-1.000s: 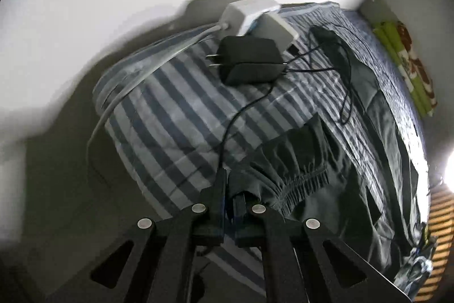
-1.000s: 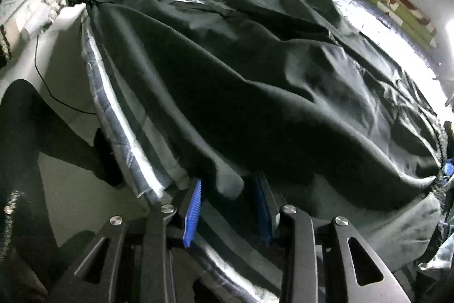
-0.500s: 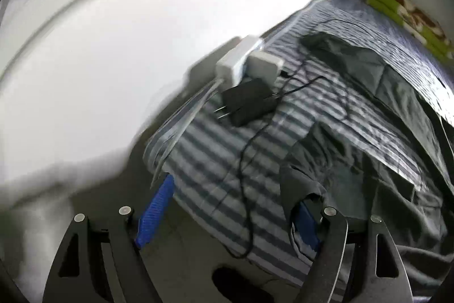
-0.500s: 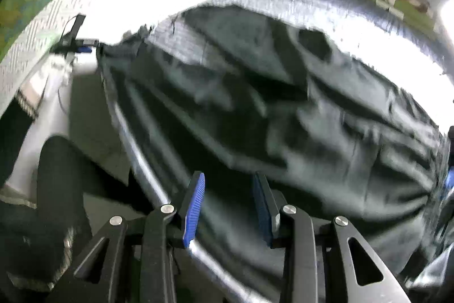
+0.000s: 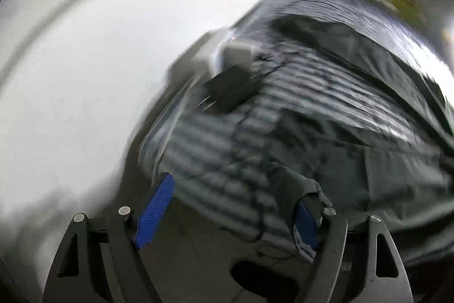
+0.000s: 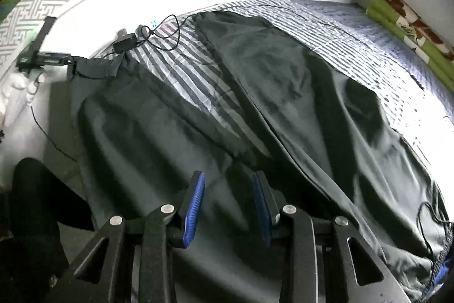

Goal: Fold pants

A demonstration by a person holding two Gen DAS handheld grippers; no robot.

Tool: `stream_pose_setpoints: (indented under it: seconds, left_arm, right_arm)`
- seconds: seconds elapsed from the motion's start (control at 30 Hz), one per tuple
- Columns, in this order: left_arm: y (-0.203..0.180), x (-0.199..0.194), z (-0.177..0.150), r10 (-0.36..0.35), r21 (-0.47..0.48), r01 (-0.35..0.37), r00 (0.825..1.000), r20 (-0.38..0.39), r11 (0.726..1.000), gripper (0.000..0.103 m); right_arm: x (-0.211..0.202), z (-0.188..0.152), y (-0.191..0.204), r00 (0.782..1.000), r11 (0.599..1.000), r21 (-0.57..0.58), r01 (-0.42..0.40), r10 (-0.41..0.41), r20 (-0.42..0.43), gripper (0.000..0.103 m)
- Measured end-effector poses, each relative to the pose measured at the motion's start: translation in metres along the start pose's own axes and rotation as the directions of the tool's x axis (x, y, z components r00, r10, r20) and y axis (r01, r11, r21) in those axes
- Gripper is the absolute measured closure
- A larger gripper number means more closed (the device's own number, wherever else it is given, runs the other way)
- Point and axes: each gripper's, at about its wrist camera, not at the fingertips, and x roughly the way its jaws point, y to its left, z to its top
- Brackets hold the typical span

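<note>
Dark grey pants [image 6: 283,93] lie spread on a striped bed sheet [image 6: 184,67], the two legs parted in a V. My right gripper [image 6: 228,178] hovers over the near leg with its blue pads partly apart and no fold pinched between them. In the blurred left wrist view my left gripper [image 5: 232,198] stands wide open at the bed's corner. A pant cuff [image 5: 309,186] drapes against its right finger and neither pad presses on it. The right wrist view shows that left gripper [image 6: 56,58] at far left, beside the cuff [image 6: 90,68].
A black charger [image 5: 229,90] with its cable and a white power strip [image 5: 238,56] lie on the sheet's corner near the wall. A green patterned folded blanket [image 6: 411,27] lies along the far side. A person's dark leg [image 6: 34,203] stands at the bed's edge.
The left gripper let go of the cuff, opened wide, rose and rolled. The right gripper swept across the pants from the bed's edge, its gap unchanged.
</note>
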Motion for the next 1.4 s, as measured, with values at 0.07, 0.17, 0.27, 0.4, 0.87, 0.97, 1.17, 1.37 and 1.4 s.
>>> stream_pose_setpoints:
  seconds: [0.07, 0.17, 0.27, 0.4, 0.87, 0.97, 1.17, 1.37, 1.4]
  left_arm:
    - [-0.009, 0.005, 0.01, 0.071, 0.048, -0.07, 0.997, -0.019, 0.996, 0.022]
    - [0.008, 0.021, 0.012, 0.108, 0.014, -0.108, 0.99, -0.087, 0.994, 0.022]
    - [0.046, 0.033, -0.008, 0.018, -0.095, -0.034, 0.987, -0.158, 0.995, 0.022]
    - [0.092, 0.033, -0.038, -0.194, -0.323, 0.139, 0.97, -0.144, 0.936, 0.022]
    - [0.075, -0.03, -0.042, -0.122, -0.17, 0.113, 0.992, -0.043, 0.979, 0.028]
    - [0.07, -0.025, -0.031, -0.102, -0.151, 0.09, 0.992, -0.07, 0.984, 0.026]
    - [0.068, 0.0, -0.055, 0.009, -0.093, -0.026, 0.984, -0.18, 0.995, 0.019]
    - [0.037, -0.022, -0.027, -0.127, -0.081, 0.123, 0.991, -0.038, 0.989, 0.019]
    - [0.025, -0.018, -0.017, -0.139, -0.05, 0.137, 0.99, -0.035, 0.989, 0.019]
  right_arm:
    - [0.014, 0.005, 0.002, 1.0, 1.0, -0.016, 0.013, -0.013, -0.013, 0.071]
    - [0.036, 0.007, 0.005, 0.998, 0.998, -0.048, 0.045, -0.048, -0.051, 0.071]
    - [0.061, 0.004, 0.0, 0.989, 0.994, -0.061, 0.092, -0.099, -0.112, 0.071]
    - [0.08, -0.004, -0.015, 0.975, 0.989, -0.032, 0.146, -0.15, -0.164, 0.071]
    - [0.064, 0.001, -0.03, 0.941, 0.952, 0.014, 0.306, -0.3, -0.157, 0.101]
    - [0.05, -0.001, -0.041, 0.925, 0.936, 0.037, 0.351, -0.34, -0.168, 0.101]
    - [0.057, -0.01, -0.056, 0.861, 0.884, -0.019, 0.468, -0.461, -0.217, 0.101]
    - [0.057, -0.023, -0.056, 0.901, 0.925, -0.017, 0.379, -0.373, -0.223, 0.101]
    - [0.057, -0.023, -0.055, 0.904, 0.928, -0.021, 0.371, -0.366, -0.222, 0.101]
